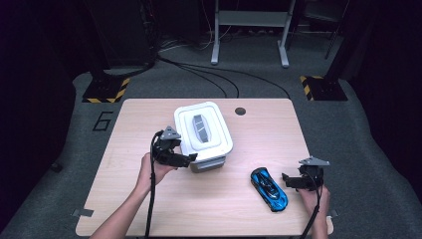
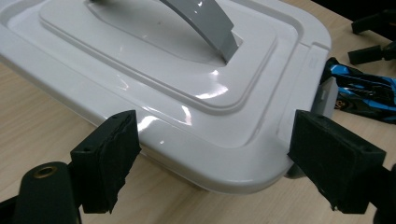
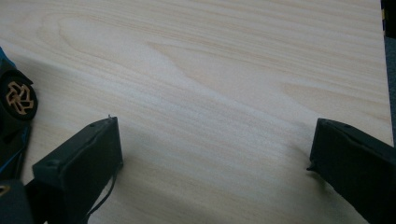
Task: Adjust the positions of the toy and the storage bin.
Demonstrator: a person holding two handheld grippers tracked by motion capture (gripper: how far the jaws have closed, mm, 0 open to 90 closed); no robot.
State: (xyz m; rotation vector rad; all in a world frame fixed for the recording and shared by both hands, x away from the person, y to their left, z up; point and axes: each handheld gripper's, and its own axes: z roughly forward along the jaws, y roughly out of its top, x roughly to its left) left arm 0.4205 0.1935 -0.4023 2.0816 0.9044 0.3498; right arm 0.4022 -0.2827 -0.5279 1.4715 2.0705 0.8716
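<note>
One box corner (image 2: 243,172) between left hand-held gripper (image 2: 212,163) jaws.

Wooden tabletop (image 1: 209,199) seen from above. A white lidded box (image 1: 203,133) with a grey handle (image 1: 199,124) stands near centre; the left tool (image 1: 188,159) sits at its near left corner. A blue toy car (image 1: 268,188) lies just beside the right tool (image 1: 287,179).
</note>
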